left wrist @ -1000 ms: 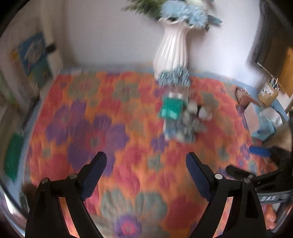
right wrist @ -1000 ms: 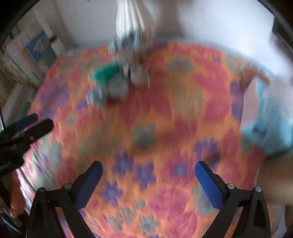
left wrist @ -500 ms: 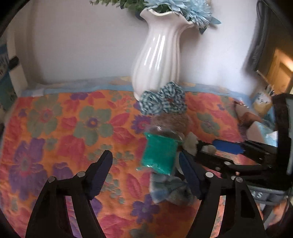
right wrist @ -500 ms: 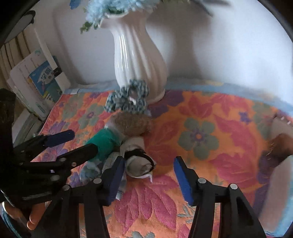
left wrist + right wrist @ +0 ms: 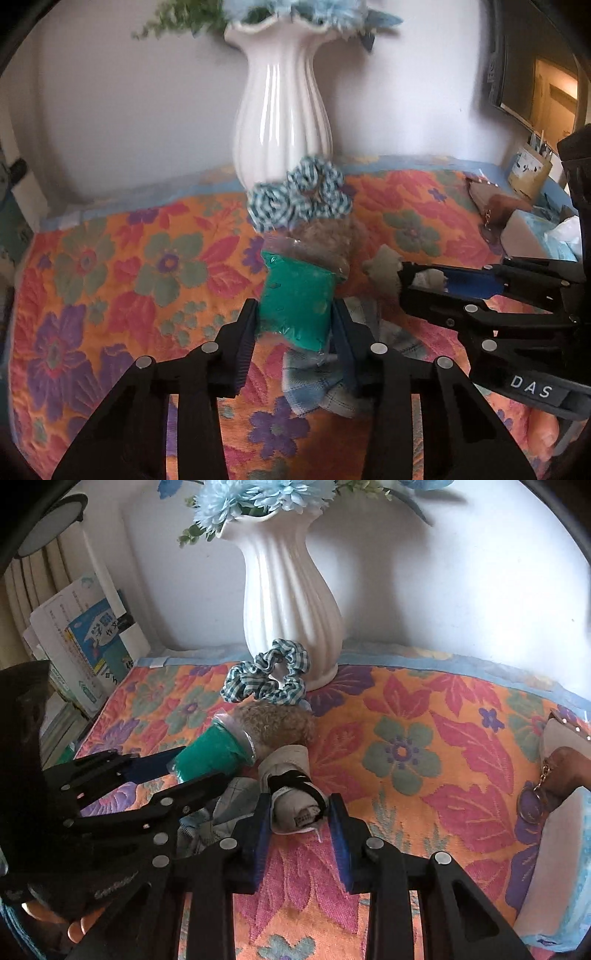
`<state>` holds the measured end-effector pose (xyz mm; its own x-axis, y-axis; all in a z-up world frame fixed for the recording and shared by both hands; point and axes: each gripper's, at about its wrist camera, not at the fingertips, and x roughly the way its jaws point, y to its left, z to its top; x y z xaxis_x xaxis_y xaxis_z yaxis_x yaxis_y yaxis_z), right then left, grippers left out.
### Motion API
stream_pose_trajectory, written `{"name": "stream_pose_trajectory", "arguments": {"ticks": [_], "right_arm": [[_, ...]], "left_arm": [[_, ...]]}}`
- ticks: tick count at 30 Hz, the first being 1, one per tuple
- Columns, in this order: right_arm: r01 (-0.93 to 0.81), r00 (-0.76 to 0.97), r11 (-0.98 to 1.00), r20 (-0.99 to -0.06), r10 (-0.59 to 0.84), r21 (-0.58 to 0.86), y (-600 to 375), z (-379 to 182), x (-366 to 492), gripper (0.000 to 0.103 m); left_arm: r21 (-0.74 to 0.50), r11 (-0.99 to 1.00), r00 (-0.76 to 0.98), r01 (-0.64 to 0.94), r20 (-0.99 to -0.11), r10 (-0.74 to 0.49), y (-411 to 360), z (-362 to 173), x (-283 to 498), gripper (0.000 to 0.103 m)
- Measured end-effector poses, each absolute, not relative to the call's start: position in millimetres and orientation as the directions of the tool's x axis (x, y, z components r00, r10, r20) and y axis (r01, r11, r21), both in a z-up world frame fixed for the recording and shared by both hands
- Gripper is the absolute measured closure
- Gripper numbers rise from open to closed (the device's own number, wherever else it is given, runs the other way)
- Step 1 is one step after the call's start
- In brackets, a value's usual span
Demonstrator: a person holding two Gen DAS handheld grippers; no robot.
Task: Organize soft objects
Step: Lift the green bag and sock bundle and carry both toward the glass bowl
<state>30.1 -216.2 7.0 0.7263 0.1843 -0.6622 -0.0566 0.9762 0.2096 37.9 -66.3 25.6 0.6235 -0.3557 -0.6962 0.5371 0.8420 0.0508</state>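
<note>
The left gripper (image 5: 295, 325) has just been closing, and its pads now press both sides of the green cloth roll in clear wrap (image 5: 297, 306). The right gripper (image 5: 298, 821) has just closed and clamps the white rolled cloth bound with a black band (image 5: 295, 797). Both rolls lie in a small pile on the floral bedspread (image 5: 443, 775), with a plaid cloth (image 5: 325, 391) beneath. A checked scrunchie (image 5: 269, 677) and a brown fuzzy item (image 5: 277, 725) lie before the white ribbed vase (image 5: 290, 602).
</note>
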Motion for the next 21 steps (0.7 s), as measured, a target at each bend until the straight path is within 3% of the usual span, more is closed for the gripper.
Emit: {"name": "stream_pose_trajectory", "arguments": {"ticks": [5, 10, 14, 18, 21], "right_arm": [[-0.019, 0.778, 0.987, -0.618, 0.115, 0.160, -213.3, 16.1, 9.8, 0.074], [0.005, 0.770, 0.988, -0.631, 0.095, 0.155, -202.4, 13.0, -41.5, 0.074], [0.039, 0.777, 0.998, -0.630, -0.003, 0.043, -186.7, 10.9, -100.8, 0.074], [0.030, 0.744, 0.995, -0.667, 0.039, 0.091, -187.0, 3.0, -132.4, 0.074], [0.059, 0.705, 0.985, -0.705, 0.074, 0.163, -193.6, -6.9, -135.4, 0.071]], "left_arm": [[0.061, 0.867, 0.673, 0.495, -0.658, -0.338, -56.5, 36.5, 25.3, 0.067], [-0.005, 0.834, 0.620, 0.552, -0.665, -0.415, -40.3, 49.0, -32.3, 0.067], [-0.044, 0.810, 0.589, 0.585, -0.663, -0.462, -29.8, 46.1, -85.7, 0.067], [-0.012, 0.794, 0.585, 0.608, -0.670, -0.458, -33.5, 32.6, -114.4, 0.067], [0.089, 0.799, 0.633, 0.595, -0.664, -0.398, -40.3, 24.2, -121.9, 0.067]]}}
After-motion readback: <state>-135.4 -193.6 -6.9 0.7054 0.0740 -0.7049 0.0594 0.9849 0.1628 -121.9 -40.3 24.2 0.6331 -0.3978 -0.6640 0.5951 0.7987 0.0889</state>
